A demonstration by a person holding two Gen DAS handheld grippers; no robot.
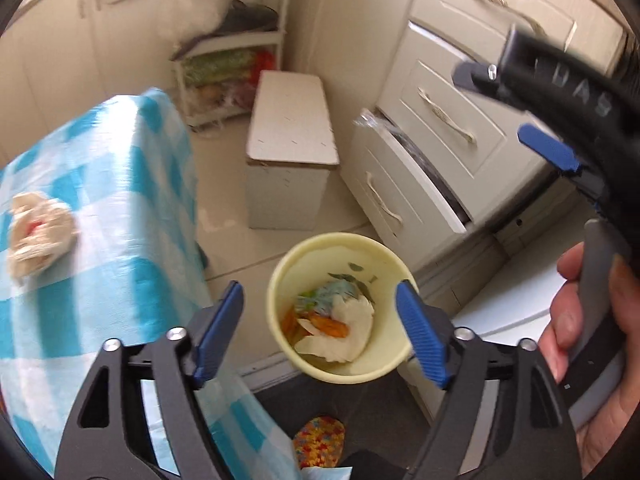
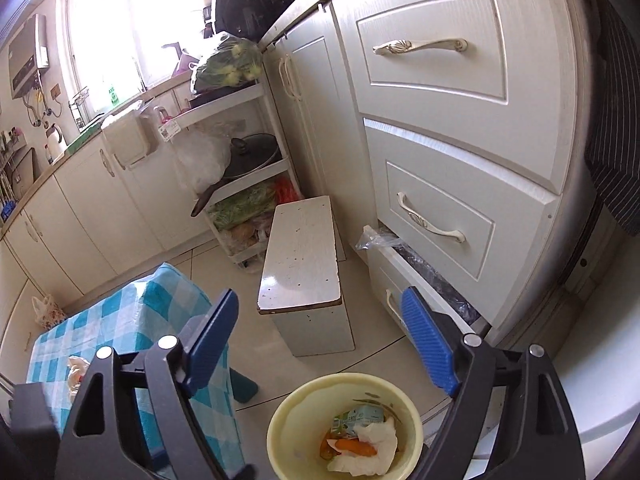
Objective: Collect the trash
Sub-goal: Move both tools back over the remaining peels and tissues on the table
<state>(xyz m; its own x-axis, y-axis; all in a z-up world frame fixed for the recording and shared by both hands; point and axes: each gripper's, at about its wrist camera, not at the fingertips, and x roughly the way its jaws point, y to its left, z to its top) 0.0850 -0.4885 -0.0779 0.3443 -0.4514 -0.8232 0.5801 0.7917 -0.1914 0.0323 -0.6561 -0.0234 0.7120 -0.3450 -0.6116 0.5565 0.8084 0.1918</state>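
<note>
your left tongs point(image 1: 320, 332) and right tongs point(image 2: 320, 348) both stand apart, gripping nothing, since the yellow bin point(image 1: 280, 280) on the floor below already holds scraps; a crumpled wad point(image 1: 40, 236) waits on the checked table point(image 1: 132, 184), far left.

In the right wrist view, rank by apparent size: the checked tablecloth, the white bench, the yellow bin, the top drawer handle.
1. Checked tablecloth
2. White bench; close to the bin, so their order is unsure
3. Yellow bin, nearest the camera and cropped
4. Top drawer handle
</note>
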